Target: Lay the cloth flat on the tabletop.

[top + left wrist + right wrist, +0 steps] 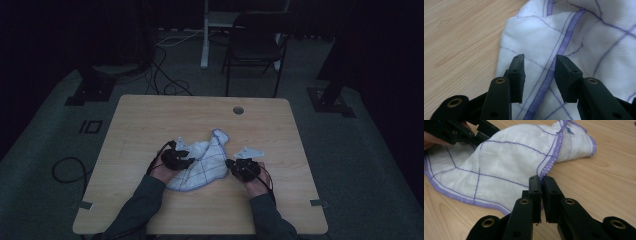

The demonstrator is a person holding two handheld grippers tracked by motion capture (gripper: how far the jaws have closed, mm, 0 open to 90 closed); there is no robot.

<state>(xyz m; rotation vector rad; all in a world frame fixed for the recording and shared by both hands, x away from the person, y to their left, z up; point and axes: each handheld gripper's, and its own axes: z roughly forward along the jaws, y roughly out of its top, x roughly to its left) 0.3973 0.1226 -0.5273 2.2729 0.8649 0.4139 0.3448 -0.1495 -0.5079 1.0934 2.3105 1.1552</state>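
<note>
1. The cloth [202, 162] lies crumpled on the bench [150, 125], between the two hands and slightly nearer the person's edge than the far one. Both grippers are at it, one on each side.

2. The left gripper [539, 75] sits over the cloth's left part. Its jaws stand apart, with a purple hem stripe running up between them; the pads are not pressing on the fabric. In the high view this gripper [184, 161] rests on the cloth's left side.

3. The right gripper [541, 192] has its jaws together, pinched on the cloth's purple-stitched edge where that edge comes down to the bench. In the high view it [231, 165] is at the cloth's right border.

4. The relation that matters: the right gripper has hold of the edge while the left is free above a fold, so I would judge the left to be the one that must find its next grip. The hem stripe beneath it runs roughly along its pointing direction, not across its jaws.

5. The cloth is white with a thin purple grid and a purple overlocked border. It is bunched and partly folded over on itself, with a loose lobe [220, 136] sticking out toward the far side. It looks soft and limp.
</note>
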